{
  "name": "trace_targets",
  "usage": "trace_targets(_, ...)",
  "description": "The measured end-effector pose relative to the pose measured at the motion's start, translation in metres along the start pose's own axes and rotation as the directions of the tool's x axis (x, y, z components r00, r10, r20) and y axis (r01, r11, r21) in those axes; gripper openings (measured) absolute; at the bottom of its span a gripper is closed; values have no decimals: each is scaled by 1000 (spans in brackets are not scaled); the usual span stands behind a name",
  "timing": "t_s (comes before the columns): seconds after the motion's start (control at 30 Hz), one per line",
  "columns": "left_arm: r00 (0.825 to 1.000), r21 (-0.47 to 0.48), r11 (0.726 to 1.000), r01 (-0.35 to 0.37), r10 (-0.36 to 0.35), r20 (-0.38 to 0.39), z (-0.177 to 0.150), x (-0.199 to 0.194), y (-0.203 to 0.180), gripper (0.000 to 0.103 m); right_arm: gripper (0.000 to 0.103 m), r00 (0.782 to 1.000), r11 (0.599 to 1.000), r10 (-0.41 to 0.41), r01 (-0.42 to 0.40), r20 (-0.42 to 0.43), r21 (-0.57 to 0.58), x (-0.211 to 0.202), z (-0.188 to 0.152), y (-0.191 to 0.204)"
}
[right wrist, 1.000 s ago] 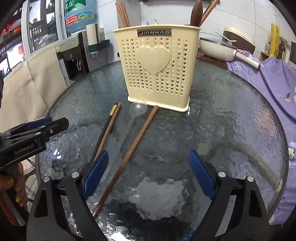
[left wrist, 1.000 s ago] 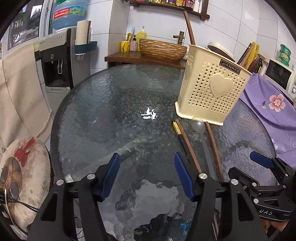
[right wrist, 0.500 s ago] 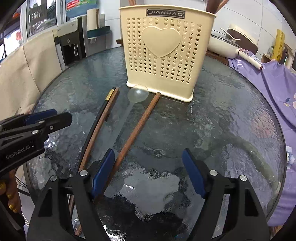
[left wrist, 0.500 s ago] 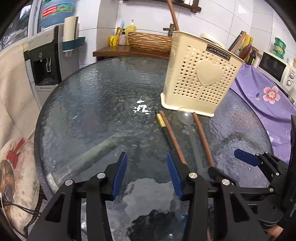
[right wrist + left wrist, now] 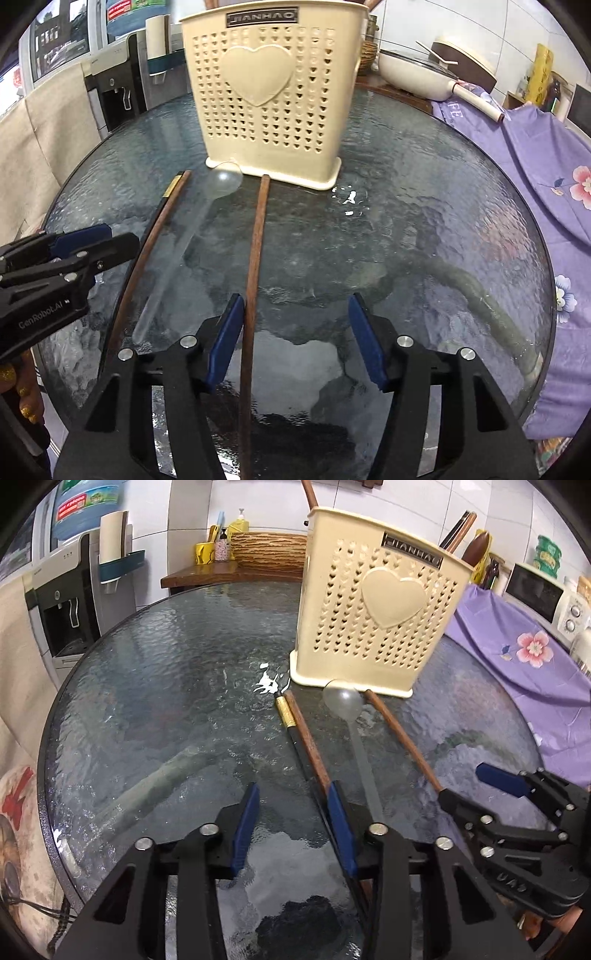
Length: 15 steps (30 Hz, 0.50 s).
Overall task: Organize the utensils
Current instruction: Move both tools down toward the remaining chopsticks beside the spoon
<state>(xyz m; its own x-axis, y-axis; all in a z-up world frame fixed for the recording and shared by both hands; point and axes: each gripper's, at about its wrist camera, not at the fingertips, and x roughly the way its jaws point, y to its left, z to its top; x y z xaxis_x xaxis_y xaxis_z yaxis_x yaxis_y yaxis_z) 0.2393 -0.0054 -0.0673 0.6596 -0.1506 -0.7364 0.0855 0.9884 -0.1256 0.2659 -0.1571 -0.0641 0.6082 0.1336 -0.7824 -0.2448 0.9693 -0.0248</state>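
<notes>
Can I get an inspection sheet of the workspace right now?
Surface: round textured glass table, glare spot near the holder.
Job's things: cream perforated plastic utensil holder upright, some utensils already in it; black gold-banded chopstick, two brown wooden chopsticks and clear plastic spoon lying in front.
Clutter: nothing seen.
Grippers: left gripper closing over bare glass, nothing between; right gripper closing, a wooden chopstick by its left pad, not clamped.
Cables: black cord off table's edge.
Surroundings: water dispenser, purple floral cloth.
</notes>
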Motion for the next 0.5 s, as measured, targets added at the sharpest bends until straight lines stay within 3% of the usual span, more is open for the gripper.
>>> trace_targets(0.37,1000,8,1000,-1,1,-20,10,8,-8,35,59,1000,1000,12,-12,-1,-13,3,4,6)
trace_targets(0.5,999,13,1000,-27,28,-21,6,5,-1,30,59,1000,1000,12,-12,-3,-3,3,3,1)
